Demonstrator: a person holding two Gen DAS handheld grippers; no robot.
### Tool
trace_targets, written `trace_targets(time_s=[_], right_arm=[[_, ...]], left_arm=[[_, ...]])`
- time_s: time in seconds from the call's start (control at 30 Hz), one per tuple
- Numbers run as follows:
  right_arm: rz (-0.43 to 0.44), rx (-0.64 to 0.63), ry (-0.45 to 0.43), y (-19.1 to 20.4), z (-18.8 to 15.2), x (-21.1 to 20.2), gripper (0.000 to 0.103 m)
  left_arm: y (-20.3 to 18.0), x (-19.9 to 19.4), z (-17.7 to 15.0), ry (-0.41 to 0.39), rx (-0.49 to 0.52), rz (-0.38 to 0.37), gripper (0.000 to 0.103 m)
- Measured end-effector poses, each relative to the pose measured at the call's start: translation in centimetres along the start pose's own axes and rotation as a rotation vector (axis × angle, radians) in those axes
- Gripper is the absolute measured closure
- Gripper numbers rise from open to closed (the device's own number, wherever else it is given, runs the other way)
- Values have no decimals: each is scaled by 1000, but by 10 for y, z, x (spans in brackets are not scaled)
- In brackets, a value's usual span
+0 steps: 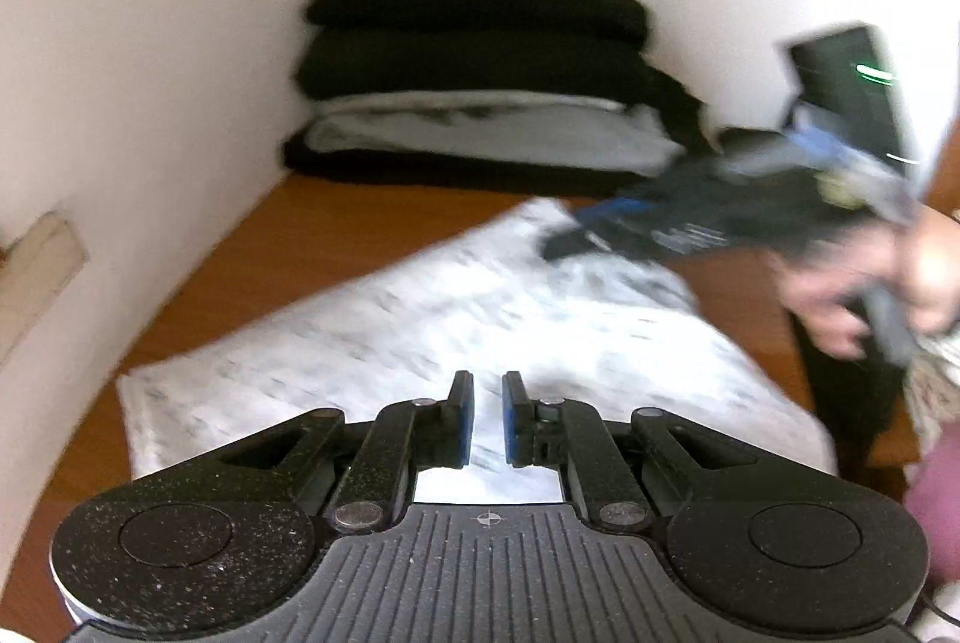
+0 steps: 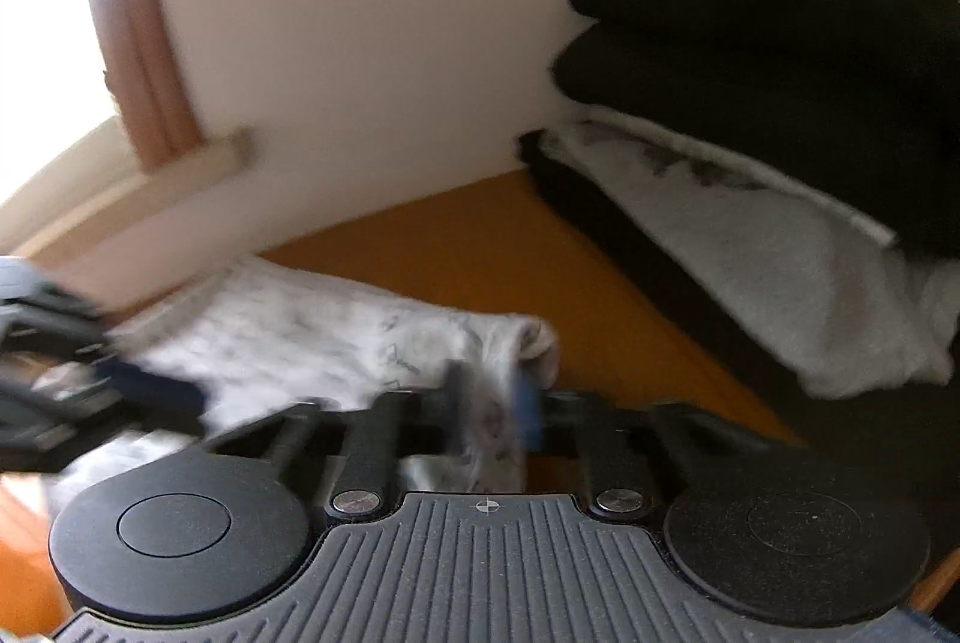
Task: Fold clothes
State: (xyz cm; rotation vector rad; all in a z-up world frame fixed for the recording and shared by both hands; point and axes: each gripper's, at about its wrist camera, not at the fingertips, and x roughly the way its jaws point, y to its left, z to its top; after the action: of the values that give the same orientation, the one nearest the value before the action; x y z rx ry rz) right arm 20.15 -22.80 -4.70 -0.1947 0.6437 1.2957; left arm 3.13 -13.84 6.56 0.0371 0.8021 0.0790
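A white garment with a faint grey print (image 1: 468, 319) lies folded on the wooden table (image 1: 336, 223). My left gripper (image 1: 487, 421) hovers over its near edge, its jaws slightly apart with nothing between them. My right gripper (image 2: 489, 424) is shut on a fold of the same garment (image 2: 336, 331); in the left wrist view it shows blurred at the garment's far right corner (image 1: 690, 217). In the right wrist view the left gripper (image 2: 54, 379) is a dark blur at the left.
A stack of folded black and grey clothes (image 1: 480, 73) sits in the far corner against white walls (image 1: 150, 43); it also shows in the right wrist view (image 2: 780, 115). A dark box with a green light (image 1: 846, 79) stands at the right. The table's right edge (image 1: 864, 451) is close.
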Motion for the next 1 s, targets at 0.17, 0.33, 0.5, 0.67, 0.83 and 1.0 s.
trace_targets(time_s=[0.17, 0.33, 0.5, 0.67, 0.83, 1.0], right_arm=[[-26, -4, -30, -7, -5, -5, 82], [-33, -138, -117, 14, -10, -25, 81], [73, -172, -56, 30, -6, -20, 81], [47, -190, 57, 25, 1, 3, 81], [43, -186, 24, 24, -3, -1, 79], [70, -206, -14, 40, -5, -2, 78]], left_arm=[[-27, -12, -13, -3, 20, -36, 96], [-44, -19, -13, -67, 6, -51, 96], [-65, -9, -5, -78, -2, -110, 96], [-80, -4, -15, -55, -1, -123, 99], [-67, -30, -21, -116, -48, -121, 98], [-20, -73, -33, -193, -134, -36, 96]])
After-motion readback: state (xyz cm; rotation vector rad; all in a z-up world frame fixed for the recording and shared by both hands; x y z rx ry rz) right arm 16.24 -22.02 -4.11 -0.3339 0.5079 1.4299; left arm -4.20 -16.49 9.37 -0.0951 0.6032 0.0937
